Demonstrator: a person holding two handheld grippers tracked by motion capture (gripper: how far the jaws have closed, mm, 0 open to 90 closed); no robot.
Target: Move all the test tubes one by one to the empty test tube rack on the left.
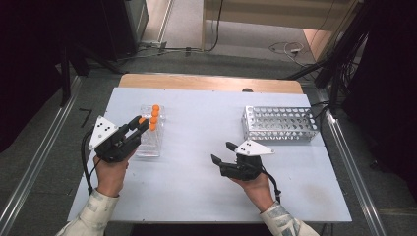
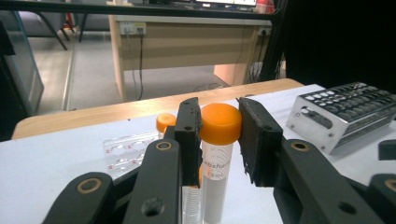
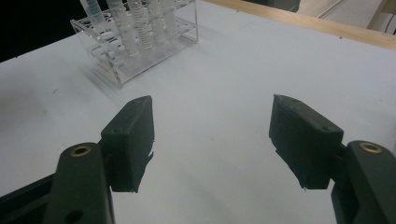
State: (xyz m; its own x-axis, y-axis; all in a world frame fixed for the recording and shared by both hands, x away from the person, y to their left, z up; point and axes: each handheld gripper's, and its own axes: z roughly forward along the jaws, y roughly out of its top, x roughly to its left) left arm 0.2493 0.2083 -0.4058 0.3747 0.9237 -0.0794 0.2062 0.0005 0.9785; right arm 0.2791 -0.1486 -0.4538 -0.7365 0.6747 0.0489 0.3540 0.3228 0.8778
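Left gripper (image 2: 219, 135): we have it pinching the orange cap of a tube (image 2: 218, 154) that stands at the near end of the clear rack (image 1: 150, 140).
Right gripper (image 3: 212, 140): spread and empty, low over bare table (image 1: 196, 172).
Risk: a tilted pull may drag the clear rack or nudge neighbouring tubes (image 1: 154, 117); a cap-only grip may slip.
Room: open table toward the metal rack (image 1: 280, 124), which sits close to the right edge.

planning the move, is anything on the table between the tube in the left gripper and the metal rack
Nothing stands on the table between them. The left gripper is shut on the orange-capped tube at the clear rack; the right gripper hovers open just below that line to the metal rack.
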